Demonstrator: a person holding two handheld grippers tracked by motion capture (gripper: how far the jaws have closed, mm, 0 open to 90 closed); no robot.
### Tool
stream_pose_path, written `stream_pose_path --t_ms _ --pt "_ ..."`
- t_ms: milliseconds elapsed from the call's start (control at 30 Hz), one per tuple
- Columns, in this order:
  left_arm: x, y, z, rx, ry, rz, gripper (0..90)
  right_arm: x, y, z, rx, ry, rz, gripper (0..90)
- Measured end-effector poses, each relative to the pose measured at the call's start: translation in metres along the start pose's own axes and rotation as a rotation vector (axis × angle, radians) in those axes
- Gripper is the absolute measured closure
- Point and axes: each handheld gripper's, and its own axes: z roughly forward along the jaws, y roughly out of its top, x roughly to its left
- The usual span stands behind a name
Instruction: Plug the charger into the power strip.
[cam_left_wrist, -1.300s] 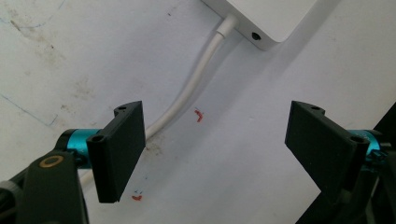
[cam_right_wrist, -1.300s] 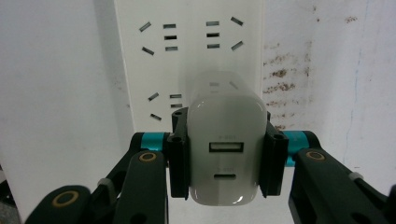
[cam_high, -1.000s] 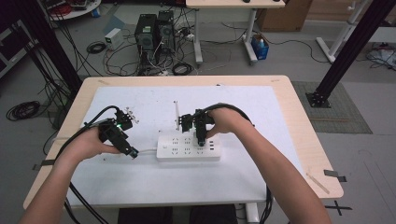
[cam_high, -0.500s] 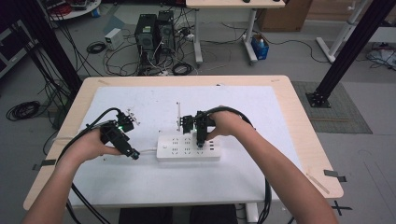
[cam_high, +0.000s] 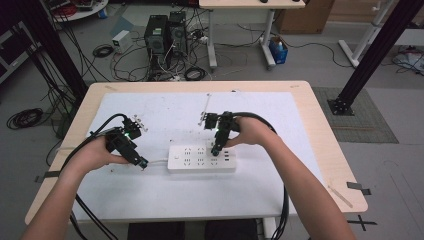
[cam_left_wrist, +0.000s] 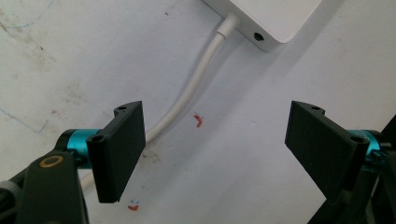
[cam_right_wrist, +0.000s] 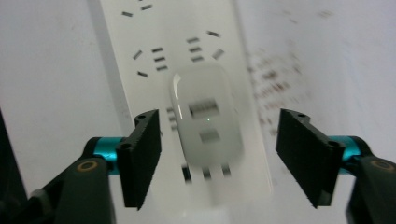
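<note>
Your right gripper (cam_right_wrist: 218, 156) hung over the power strip (cam_high: 201, 158), jaws wide, nothing gripped. A white charger (cam_right_wrist: 207, 115) sat plugged into the strip betw. the jaws, touching neither. The strip lay mid-bench (cam_high: 300, 100) on the white sheet. Your left gripper (cam_left_wrist: 212, 151) was at the strip's cord (cam_left_wrist: 192, 88) end, jaws wide & empty, with the cord passing just inside one jaw.

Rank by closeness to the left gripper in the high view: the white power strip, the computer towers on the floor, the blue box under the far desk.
From the left gripper:
1. Power strip, just right of it.
2. Computer towers, beyond the table.
3. Blue box, far right.
</note>
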Motion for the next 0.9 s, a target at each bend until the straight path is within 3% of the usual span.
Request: stream_pose_path --t_ms 100,200,267,333,400,533,700,900 --pt "0.003 0.003 -0.003 -0.010 0.022 0.013 20.4 -0.009 -0.024 -0.027 -0.028 -0.079 0.161 22.9" --pt "0.005 0.008 -0.007 -0.022 0.025 0.020 20.4 -0.017 -0.055 -0.052 -0.042 -0.178 0.378 22.6" --pt "0.004 0.012 -0.010 -0.025 0.034 0.028 20.4 -0.022 -0.077 -0.062 -0.041 -0.207 0.528 22.2" --pt "0.003 0.016 -0.012 -0.029 0.044 0.043 20.4 -0.023 -0.097 -0.069 -0.046 -0.249 0.605 22.1" --pt "0.001 0.020 -0.016 -0.029 0.052 0.058 20.4 -0.025 -0.117 -0.074 -0.052 -0.256 0.691 19.2" --pt "0.001 0.026 -0.019 -0.039 0.063 0.061 20.4 -0.026 -0.146 -0.079 -0.066 -0.267 0.790 19.1" --pt "0.004 0.031 -0.018 -0.032 0.070 0.062 20.4 -0.025 -0.161 -0.083 -0.104 -0.261 0.834 19.2" --pt "0.001 0.035 -0.019 -0.036 0.072 0.068 20.4 -0.025 -0.168 -0.084 -0.114 -0.248 0.864 19.1"
